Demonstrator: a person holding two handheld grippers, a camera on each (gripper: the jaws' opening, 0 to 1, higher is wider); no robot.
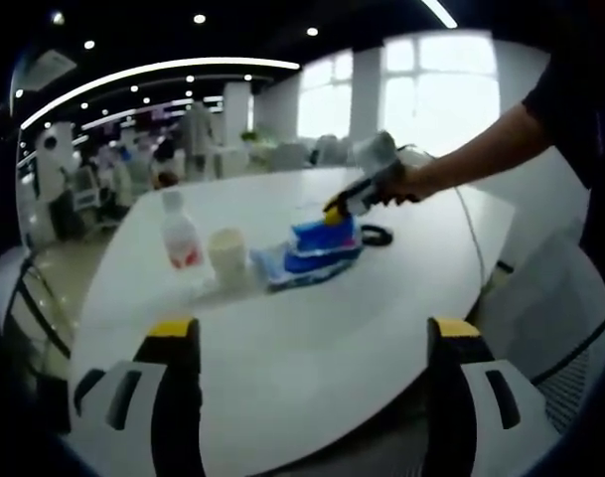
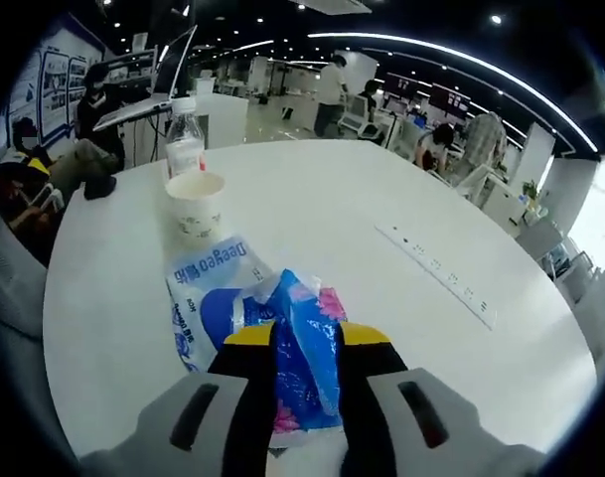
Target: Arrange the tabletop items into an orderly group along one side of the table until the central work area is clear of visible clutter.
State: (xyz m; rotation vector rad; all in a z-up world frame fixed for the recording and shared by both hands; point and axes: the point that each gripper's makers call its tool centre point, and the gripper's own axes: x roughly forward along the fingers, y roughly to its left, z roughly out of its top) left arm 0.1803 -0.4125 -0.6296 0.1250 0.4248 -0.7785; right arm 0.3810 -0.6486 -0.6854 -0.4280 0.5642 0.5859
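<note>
So the right gripper (image 2: 307, 343) is clamped on the blue snack packet (image 2: 304, 368), the packet pinched between its yellow-tipped jaws and running straight up toward 12 o'clock in the right gripper view. The packet's long axis runs pretty much along the gripper's own line, and its far end overlaps the white and blue wipes pack (image 2: 211, 288) sitting at about 11 o'clock from the jaws. Past that, further out toward 11, are the paper cup (image 2: 195, 206) and the water bottle (image 2: 185, 142), just beside each other, bottle behind the cup, all near one edge of the white table (image 2: 381, 199). In the left gripper view the left gripper (image 1: 312, 338) hangs open over bare tabletop with nothing between its jaws, and the whole cluster sits well apart from it at around 12 o'clock: bottle, cup, then the packs from 11 to 12. The right one is clearly the nearer hand here. My guess is the packet needs nudging toward 11 to line up with the cup and bottle.
</note>
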